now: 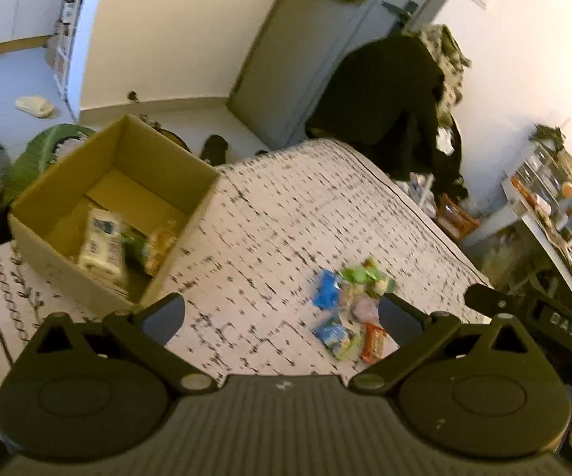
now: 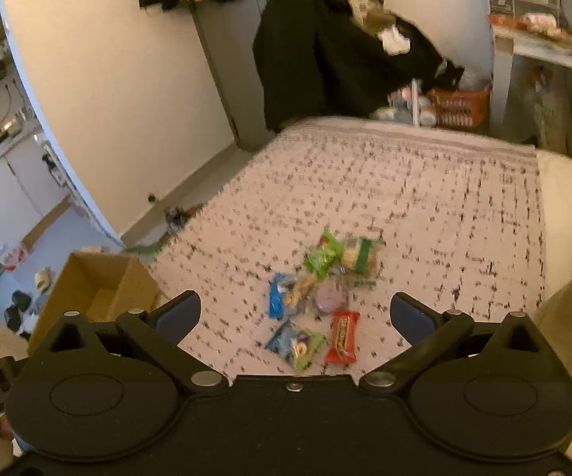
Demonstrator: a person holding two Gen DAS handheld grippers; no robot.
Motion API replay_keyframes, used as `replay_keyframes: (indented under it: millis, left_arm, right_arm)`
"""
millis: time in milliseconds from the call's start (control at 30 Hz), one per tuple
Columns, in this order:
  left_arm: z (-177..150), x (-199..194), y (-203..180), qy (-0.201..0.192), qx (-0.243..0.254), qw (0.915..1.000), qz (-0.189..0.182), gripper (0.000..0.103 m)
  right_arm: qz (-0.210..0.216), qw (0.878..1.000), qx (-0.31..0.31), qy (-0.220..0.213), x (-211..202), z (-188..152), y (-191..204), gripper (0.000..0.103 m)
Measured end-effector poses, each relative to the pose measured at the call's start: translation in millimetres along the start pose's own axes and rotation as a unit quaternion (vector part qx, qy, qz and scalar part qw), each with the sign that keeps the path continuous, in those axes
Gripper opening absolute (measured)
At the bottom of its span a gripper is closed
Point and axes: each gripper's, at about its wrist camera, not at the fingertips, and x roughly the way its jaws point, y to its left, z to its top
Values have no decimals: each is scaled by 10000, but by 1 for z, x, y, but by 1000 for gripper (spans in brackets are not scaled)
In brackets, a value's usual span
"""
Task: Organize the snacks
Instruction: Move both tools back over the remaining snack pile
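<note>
My right gripper [image 2: 295, 315] and left gripper [image 1: 282, 317] both hang with jaws released, empty; the loose pile of small bright snack packets [image 2: 317, 301] lies centre frame on the speckled bed cover [image 2: 444, 198], the open brown cardboard box [image 1: 115, 182] at left; a hasty pinch could snag two crinkly wrappers, or the cover.

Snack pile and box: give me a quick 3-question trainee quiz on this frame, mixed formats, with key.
1. True or false: the cardboard box already holds some snack packets.
2. Multiple choice: the red-orange bar lies at which part of the snack pile in the right wrist view? A) the edge nearest the camera B) the far edge C) inside the box
3. Fill in: neither the left gripper nor the right gripper holds anything; both stand ____.

Key: 1 true; 2 A; 3 open
</note>
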Motion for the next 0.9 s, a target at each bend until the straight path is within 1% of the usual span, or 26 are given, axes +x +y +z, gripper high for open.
replay_keyframes:
  millis: [133, 300, 400, 467, 600, 700, 767, 900]
  left_arm:
    - [-5, 12, -11, 131, 58, 9999, -53, 103]
    - [-11, 34, -21, 427, 61, 9991, -8, 102]
    - [-12, 44, -22, 480, 69, 9988, -24, 102]
    - [-12, 53, -22, 527, 53, 9986, -6, 102]
    - [-12, 71, -25, 592, 65, 9982, -104, 102]
    - [-15, 84, -26, 553, 42, 9983, -154, 100]
    - [-16, 93, -26, 510, 36, 9984, -243, 100]
    - [-16, 119, -29, 482, 85, 9984, -274, 96]
  right_arm:
    - [19, 9994, 265, 214, 10, -1, -14, 103]
    - [-85, 9993, 187, 325, 26, -2, -19, 103]
    - [-25, 9987, 157, 491, 36, -1, -23, 103]
    - [-67, 9983, 156, 559, 42, -1, -26, 103]
    - [-182, 9975, 426, 534, 50, 2, -37, 102]
    - [-194, 9974, 374, 579, 60, 3, -43, 95]
    - [-146, 9968, 344, 712, 71, 3, -47, 86]
    - [-45, 9949, 503, 873, 91, 2, -56, 79]
